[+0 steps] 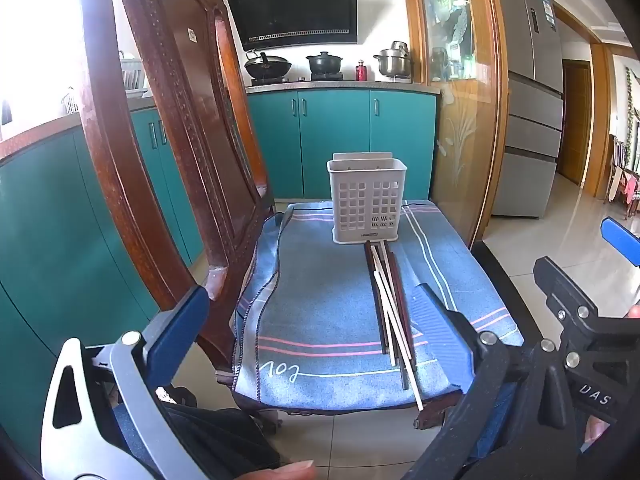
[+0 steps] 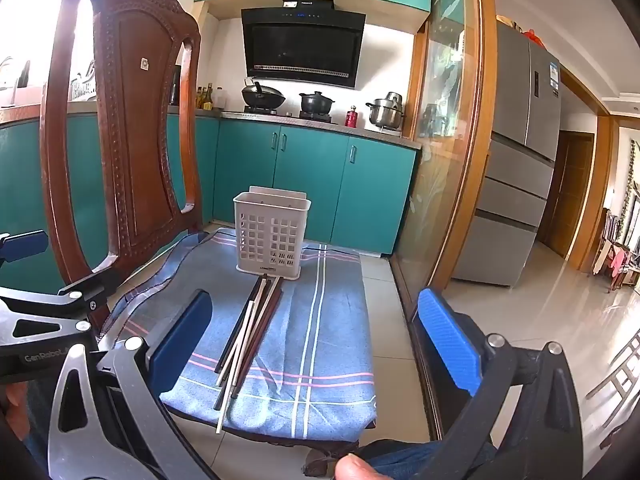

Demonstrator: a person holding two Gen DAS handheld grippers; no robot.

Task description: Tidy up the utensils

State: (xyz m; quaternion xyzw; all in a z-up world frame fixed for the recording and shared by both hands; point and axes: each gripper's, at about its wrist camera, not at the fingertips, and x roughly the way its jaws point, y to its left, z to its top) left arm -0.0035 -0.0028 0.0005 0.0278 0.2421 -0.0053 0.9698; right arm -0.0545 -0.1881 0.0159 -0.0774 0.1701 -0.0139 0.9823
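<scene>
Chopsticks lying loose before one white basket on a chair.

The left gripper (image 1: 316, 320) and right gripper (image 2: 316, 340) both gape wide, holding nothing. Six or so chopsticks (image 2: 248, 340) lie bundled on the blue cloth (image 2: 320, 340), tips touching the basket (image 2: 272, 232); the chair back (image 2: 128, 128) stands alongside.

Chopsticks (image 1: 390, 308) bundled flat, touching upright white caddy (image 1: 366, 200)

I see a cloth (image 1: 332, 304) spread over the chair (image 1: 168, 128) seat. A basket (image 1: 366, 200) stands on its far end, and a bundle of chopsticks (image 1: 390, 308) lies on the cloth just before the basket, running toward me.
</scene>
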